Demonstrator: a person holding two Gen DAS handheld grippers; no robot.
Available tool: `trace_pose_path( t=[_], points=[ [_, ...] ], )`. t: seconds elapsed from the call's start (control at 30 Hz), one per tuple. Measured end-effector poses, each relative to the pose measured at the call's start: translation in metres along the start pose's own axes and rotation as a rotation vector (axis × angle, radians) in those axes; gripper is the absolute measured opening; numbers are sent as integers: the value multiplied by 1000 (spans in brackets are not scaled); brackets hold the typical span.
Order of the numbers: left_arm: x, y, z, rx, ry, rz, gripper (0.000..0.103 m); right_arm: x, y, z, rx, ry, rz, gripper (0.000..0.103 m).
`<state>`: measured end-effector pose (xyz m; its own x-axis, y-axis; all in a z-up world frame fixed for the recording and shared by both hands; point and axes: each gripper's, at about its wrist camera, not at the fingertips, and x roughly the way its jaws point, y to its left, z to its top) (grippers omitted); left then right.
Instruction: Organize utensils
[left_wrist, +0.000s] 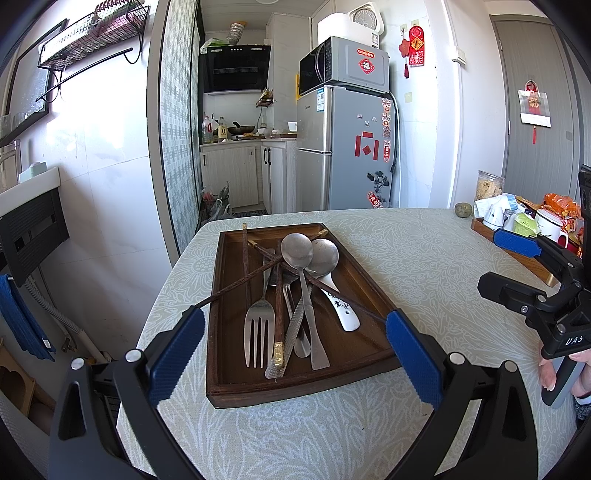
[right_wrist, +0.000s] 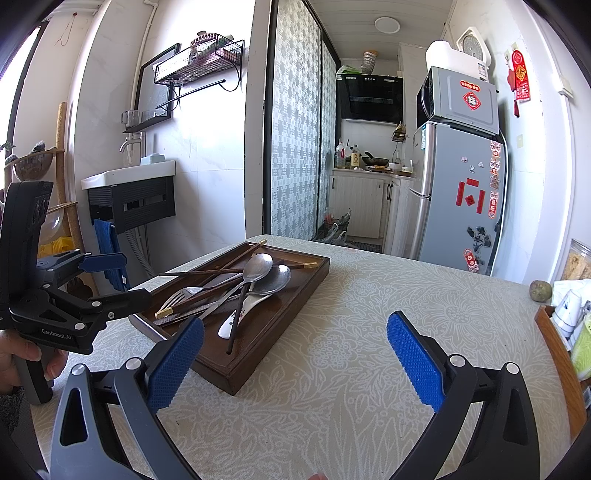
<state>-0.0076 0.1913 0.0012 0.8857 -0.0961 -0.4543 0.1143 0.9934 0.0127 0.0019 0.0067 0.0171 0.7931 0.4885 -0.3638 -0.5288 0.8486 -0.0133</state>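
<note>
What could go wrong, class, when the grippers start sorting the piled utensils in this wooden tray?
1. The chopsticks, spoons and fork lie crossed in the tray, so lifting one may drag others out.
2. One chopstick tip pokes over the tray's left rim and could snag or flip.
3. The tray sits near the table edge; a push from the open left gripper might slide it off.

Lower utensils (left_wrist: 291, 291) in the tangled pile, partly hidden under spoons (left_wrist: 296, 248) and chopsticks (left_wrist: 246, 273).
</note>
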Motion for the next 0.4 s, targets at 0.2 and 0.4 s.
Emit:
trace_pose_path(
  t=[0.2,0.4],
  points=[
    [0,0,0,0,1,-1,100,0,0,0,0,0,0,100],
    [0,1,0,0,1,0,100,0,0,0,0,0,0,100]
  ],
)
